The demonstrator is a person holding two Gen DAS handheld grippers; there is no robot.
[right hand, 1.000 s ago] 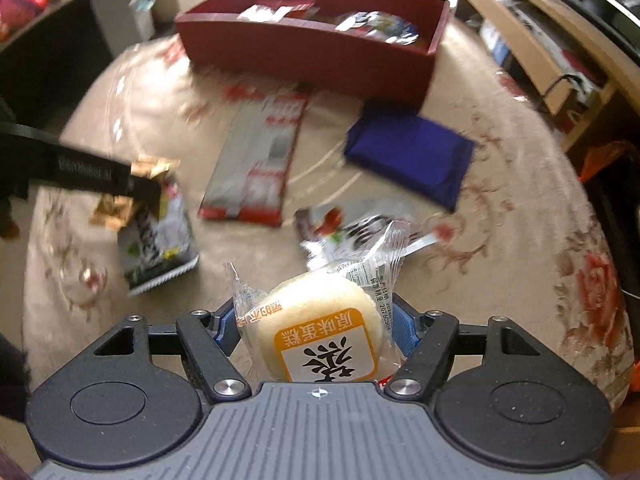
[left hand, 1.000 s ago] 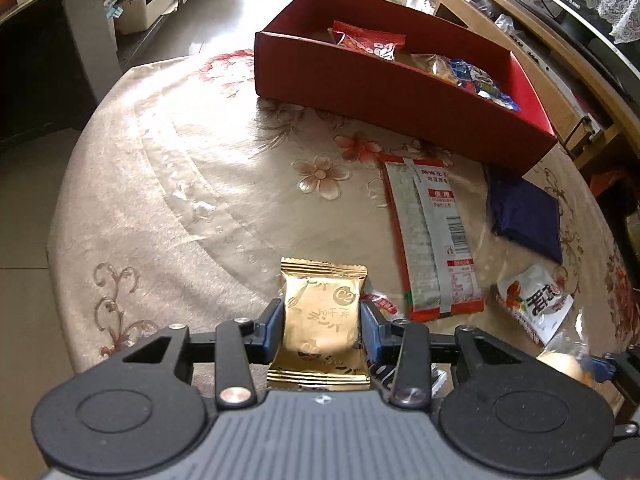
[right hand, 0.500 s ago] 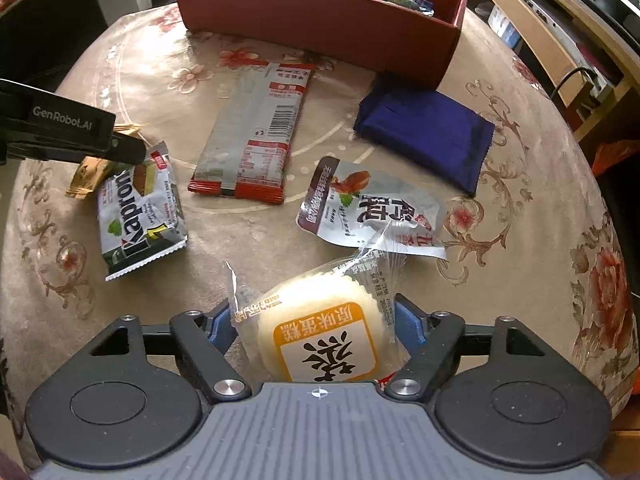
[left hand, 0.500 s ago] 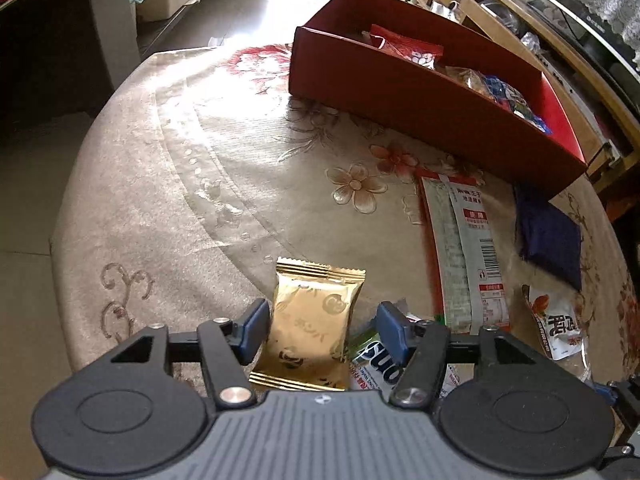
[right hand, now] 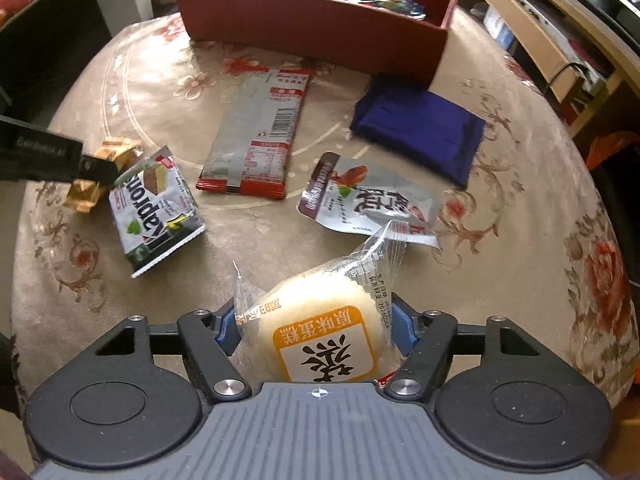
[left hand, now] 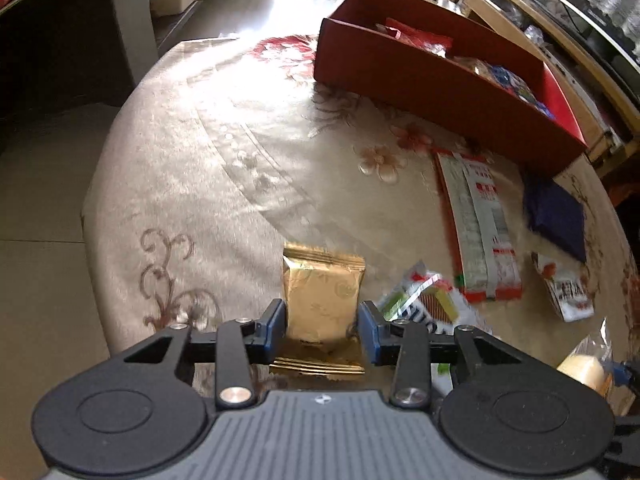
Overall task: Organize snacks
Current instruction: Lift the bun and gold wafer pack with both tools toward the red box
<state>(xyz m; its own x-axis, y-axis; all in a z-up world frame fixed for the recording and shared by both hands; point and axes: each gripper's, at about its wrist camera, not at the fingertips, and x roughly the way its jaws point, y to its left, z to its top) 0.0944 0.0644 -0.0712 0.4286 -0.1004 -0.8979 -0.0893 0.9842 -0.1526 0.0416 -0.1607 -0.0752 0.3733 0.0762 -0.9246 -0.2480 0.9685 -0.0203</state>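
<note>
The round desk (right hand: 540, 160), covered in a beige floral cloth, is carrying everything. At its far side, well ahead of both hand-held grippers, the red box (right hand: 320, 24) is sitting with several wrapped snacks inside it. Just in front of the box, a folded blue cloth (right hand: 420, 128) is lying ahead and to the right of the right hand-held gripper (right hand: 316, 328), and a long silver-and-red packet (right hand: 256, 140) is lying ahead and slightly to its left. Nearer, a silver pouch with red print (right hand: 360, 200) is resting just beyond the right hand-held gripper's load, and a green-and-white wafer pack (right hand: 156, 216) is lying to its front left, tilted up at one end.

The right hand-held gripper is gripping a clear-wrapped round cake (right hand: 320, 332) with an orange label, its blue pads pressing the wrapper on both sides.

The left hand-held gripper (left hand: 322, 328) is closing around a gold foil packet (left hand: 320, 300): the pads are sitting at the packet's two sides, and whether both are touching it I cannot tell. The wafer pack (left hand: 424, 304) is lying just to this gripper's right. In the right wrist view, the gold packet (right hand: 100, 172) is showing at the tip of the left hand-held gripper (right hand: 96, 166), beside the wafer pack.
</note>
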